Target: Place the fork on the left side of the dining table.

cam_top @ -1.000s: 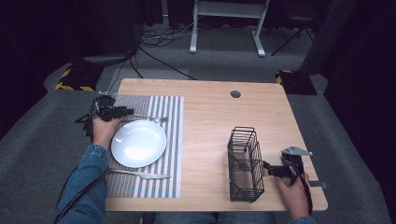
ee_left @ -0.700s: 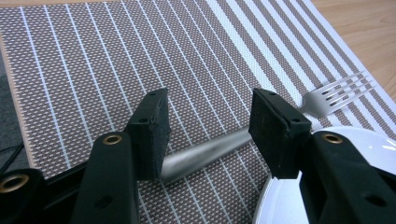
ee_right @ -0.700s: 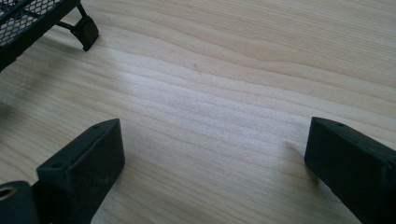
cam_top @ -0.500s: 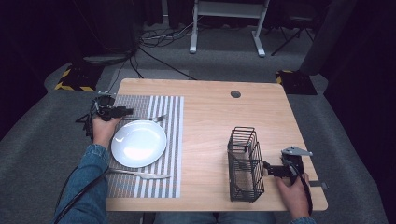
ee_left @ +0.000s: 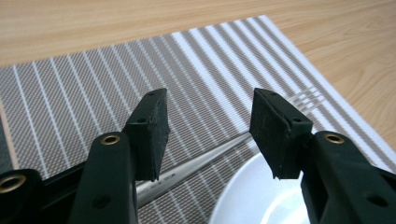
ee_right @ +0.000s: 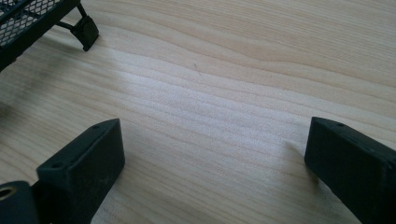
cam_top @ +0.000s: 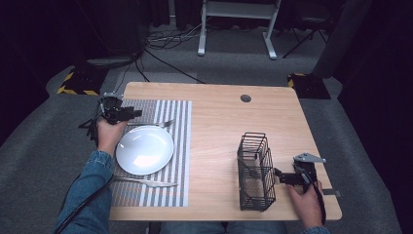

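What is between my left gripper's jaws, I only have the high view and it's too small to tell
Observer: The left gripper stands open with the fork handle running under the gap between its jaws, not yet clamped.
Operator: How close is the plate?
Observer: In the left gripper view the white plate rim sits just under the right-hand jaw, beside the fork on the striped placemat.
Operator: And the right gripper, is it touching the basket?
Observer: No. The right gripper is open over bare table, and the black wire basket stands apart, with one foot at the top left corner of the right gripper view.
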Available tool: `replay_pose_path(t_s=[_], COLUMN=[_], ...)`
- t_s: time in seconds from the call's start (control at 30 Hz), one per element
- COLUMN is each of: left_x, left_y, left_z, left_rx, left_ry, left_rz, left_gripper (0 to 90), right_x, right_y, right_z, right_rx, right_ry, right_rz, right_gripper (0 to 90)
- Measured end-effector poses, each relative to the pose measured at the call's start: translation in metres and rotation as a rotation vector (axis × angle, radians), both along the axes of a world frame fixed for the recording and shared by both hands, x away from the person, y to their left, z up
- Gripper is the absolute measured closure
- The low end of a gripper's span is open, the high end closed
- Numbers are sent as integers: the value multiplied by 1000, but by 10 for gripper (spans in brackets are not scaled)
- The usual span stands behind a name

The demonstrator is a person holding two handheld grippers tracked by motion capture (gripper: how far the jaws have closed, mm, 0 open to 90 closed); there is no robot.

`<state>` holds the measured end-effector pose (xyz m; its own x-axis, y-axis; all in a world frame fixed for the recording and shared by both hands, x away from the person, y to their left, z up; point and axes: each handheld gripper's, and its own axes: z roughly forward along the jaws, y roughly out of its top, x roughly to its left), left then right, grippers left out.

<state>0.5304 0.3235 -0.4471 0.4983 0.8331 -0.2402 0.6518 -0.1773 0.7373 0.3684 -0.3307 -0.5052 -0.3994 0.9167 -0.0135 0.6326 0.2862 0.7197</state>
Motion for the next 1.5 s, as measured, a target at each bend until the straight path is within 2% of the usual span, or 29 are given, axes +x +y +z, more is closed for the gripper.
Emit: replay_pose_path(t_s=[0.17,0.23,0.4,0.5,0.73,0.77,0.8,0.97,1.13,1.17,1.27,1.43,1.5], left_x=[-9,-15,-26,-41,-58,-65,-65,-87,-106,-116,-123,-140,-147], left_y=[-9,-16,-24,-31,-41,-45,-45,-62,-79,-86,-92,-107,-115], left_z=[17,27,38,49,61,65,65,76,83,85,86,82,78], left_rx=[-2,5,6,15,21,19,19,7,10,4,1,-2,-27], left_ry=[-42,-69,-86,-108,-114,-122,-122,-150,-164,-190,-198,-201,-203], left_rz=[-31,-59,-89,-116,-152,-165,-165,-210,-237,-244,-248,-251,-261], left_gripper=[455,450,437,424,401,398,395,380,369,369,370,371,372], right_x=[0,0,0,1,1,1,1,0,0,0,0,0,0], right_y=[0,0,0,0,0,1,1,2,2,2,2,2,2], right_z=[0,0,0,0,0,0,0,0,0,0,0,0,0], right_rx=[0,0,1,0,0,0,0,-1,1,0,0,0,0], right_ry=[0,0,0,2,1,1,1,-1,-1,-1,-1,-1,-1], right_rz=[0,0,2,7,9,6,6,8,4,5,5,5,5], right_gripper=[47,47,47,46,46,47,47,49,52,52,52,52,52])
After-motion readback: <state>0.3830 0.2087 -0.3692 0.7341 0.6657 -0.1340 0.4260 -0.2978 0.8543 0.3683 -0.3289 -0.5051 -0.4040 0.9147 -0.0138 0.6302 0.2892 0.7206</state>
